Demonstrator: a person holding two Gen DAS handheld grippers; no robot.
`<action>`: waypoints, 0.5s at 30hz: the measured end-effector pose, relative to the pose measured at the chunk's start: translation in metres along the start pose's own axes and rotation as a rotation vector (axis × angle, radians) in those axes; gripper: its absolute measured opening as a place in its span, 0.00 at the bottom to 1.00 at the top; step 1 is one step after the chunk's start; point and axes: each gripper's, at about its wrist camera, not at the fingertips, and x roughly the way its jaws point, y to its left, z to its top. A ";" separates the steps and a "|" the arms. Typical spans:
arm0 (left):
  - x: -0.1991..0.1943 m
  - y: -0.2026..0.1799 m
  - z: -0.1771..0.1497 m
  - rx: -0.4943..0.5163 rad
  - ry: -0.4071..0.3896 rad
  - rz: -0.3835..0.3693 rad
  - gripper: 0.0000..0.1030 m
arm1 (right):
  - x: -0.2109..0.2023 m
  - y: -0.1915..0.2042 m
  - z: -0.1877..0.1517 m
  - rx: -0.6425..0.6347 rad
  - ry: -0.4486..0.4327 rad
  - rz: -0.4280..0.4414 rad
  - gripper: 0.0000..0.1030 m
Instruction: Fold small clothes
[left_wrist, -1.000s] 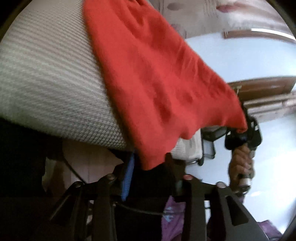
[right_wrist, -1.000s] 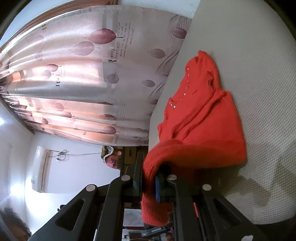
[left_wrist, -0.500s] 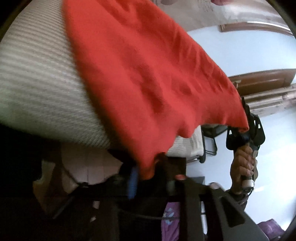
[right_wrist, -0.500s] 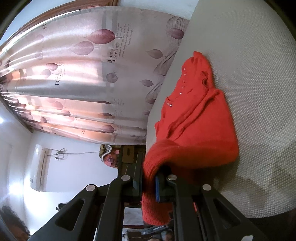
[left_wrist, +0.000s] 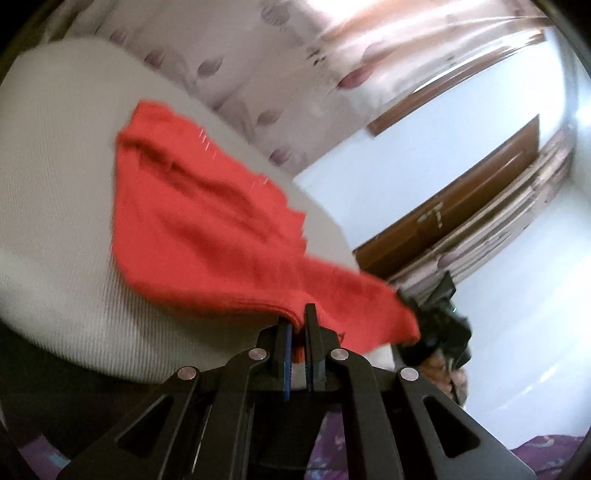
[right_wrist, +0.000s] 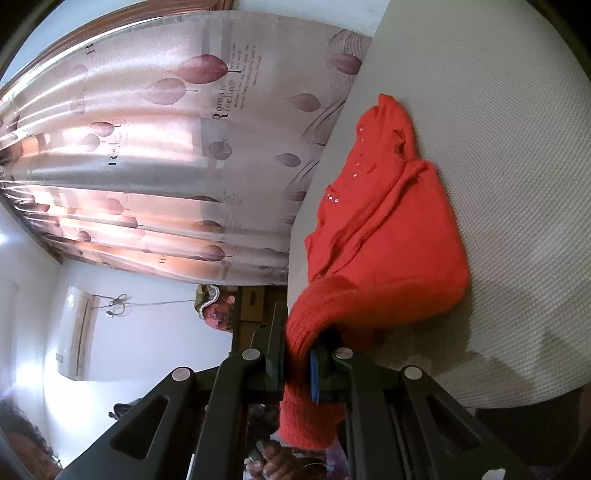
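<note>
Fold under way: the red knitted sweater (right_wrist: 384, 236), at frame centre on the white woven surface (right_wrist: 517, 147), has its hem pinched by the left gripper (left_wrist: 297, 325) and right gripper (right_wrist: 299, 354), with flattening still to do.

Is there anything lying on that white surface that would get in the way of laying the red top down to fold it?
Nothing visible does. Both grippers' jaws already pinch the red top, and the white surface around it shows only bare fabric.
</note>
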 end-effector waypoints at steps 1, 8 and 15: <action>-0.006 -0.006 0.010 0.021 -0.036 -0.004 0.05 | 0.002 0.006 0.002 -0.013 -0.002 0.004 0.10; -0.007 -0.038 0.085 0.157 -0.203 0.026 0.05 | 0.027 0.038 0.044 -0.091 0.001 -0.017 0.10; 0.043 -0.010 0.169 0.135 -0.264 0.137 0.05 | 0.080 0.032 0.120 -0.057 -0.001 -0.075 0.10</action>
